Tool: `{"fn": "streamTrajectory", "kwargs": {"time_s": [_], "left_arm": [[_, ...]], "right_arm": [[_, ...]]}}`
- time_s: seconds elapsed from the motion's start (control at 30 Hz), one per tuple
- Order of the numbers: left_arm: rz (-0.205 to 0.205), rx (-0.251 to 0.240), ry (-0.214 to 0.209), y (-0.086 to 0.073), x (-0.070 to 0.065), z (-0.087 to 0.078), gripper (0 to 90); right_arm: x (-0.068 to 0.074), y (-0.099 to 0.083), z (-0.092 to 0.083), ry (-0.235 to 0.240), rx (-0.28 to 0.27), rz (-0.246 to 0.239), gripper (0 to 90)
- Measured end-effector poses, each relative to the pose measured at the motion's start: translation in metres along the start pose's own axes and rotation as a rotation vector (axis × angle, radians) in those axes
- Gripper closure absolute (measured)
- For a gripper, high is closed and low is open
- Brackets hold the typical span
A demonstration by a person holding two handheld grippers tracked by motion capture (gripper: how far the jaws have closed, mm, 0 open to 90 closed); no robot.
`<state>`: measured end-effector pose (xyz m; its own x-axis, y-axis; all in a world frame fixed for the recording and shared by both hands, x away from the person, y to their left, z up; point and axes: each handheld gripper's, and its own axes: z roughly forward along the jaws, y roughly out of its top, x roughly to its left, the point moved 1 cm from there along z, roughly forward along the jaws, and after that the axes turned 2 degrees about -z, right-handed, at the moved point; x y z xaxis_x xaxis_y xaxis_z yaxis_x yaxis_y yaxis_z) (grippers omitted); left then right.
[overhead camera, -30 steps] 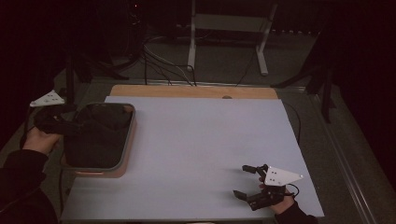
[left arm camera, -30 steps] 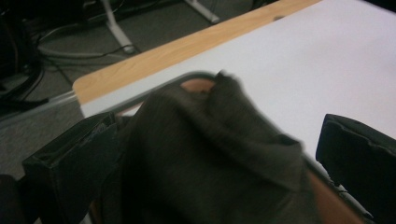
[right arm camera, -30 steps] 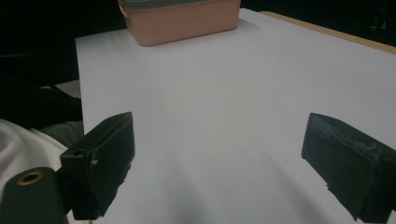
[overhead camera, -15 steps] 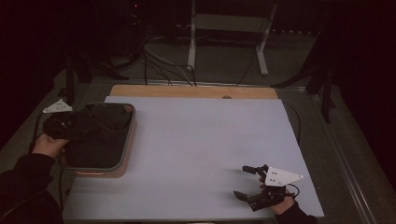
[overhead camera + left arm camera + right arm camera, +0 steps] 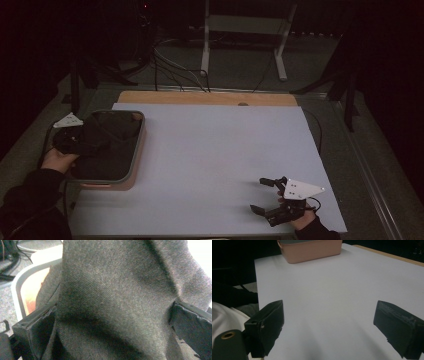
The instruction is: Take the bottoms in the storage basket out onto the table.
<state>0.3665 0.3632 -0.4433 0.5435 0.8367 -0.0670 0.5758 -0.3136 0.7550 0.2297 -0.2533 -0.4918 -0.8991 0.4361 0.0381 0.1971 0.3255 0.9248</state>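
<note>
A dark cloth (image 5: 107, 137) lies bunched in a pink basket with a grey rim (image 5: 135, 150) at the table's left side. My left gripper (image 5: 75, 137) hangs over the basket's left edge, against the cloth. In the left gripper view the cloth (image 5: 112, 290) fills the gap between my wide-apart jaws, so the left gripper (image 5: 112, 332) is open around it. The basket's rim (image 5: 17, 290) shows at the left there. My right gripper (image 5: 257, 195) rests open near the table's front right edge, with nothing between its jaws (image 5: 332, 327).
The white table top (image 5: 225, 145) spreads between basket and right gripper. A wooden strip (image 5: 210, 98) runs along its far edge. Cables and a white stand (image 5: 242, 35) are on the floor behind. The pink basket (image 5: 312, 250) is far ahead in the right gripper view.
My left hand and gripper have moved from outside the basket's left rim in over the basket, onto the dark cloth. The right gripper has stayed put.
</note>
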Motion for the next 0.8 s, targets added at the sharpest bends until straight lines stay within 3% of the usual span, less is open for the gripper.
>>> {"fn": "streamTrajectory", "kwargs": {"time_s": [0.07,0.1,0.3,0.5,0.57,0.7,0.8], "left_arm": [[0.007,0.016,-0.002,0.001,-0.002,0.002,0.1],[-0.002,0.024,-0.019,0.001,-0.003,0.003,0.1],[-0.047,0.059,-0.026,0.002,-0.006,0.009,0.2],[-0.054,0.102,-0.021,0.004,-0.009,0.013,0.1],[-0.036,0.122,-0.008,0.004,-0.011,0.014,0.4],[-0.032,0.142,0.009,0.004,-0.013,0.016,6.0],[-0.016,0.167,0.020,0.003,-0.014,0.017,16.1]], "right_arm": [[0.000,0.000,0.000,0.002,0.000,0.001,9.7],[0.000,0.000,0.000,0.002,0.000,-0.001,9.7],[0.001,0.001,0.000,0.001,-0.001,-0.003,9.7],[0.001,0.001,0.000,0.002,0.000,-0.003,9.8],[0.001,0.001,0.000,0.002,0.000,-0.004,9.8],[0.001,0.001,0.000,0.002,-0.001,-0.005,9.8],[0.001,0.001,0.001,0.001,0.000,-0.006,9.8]]}}
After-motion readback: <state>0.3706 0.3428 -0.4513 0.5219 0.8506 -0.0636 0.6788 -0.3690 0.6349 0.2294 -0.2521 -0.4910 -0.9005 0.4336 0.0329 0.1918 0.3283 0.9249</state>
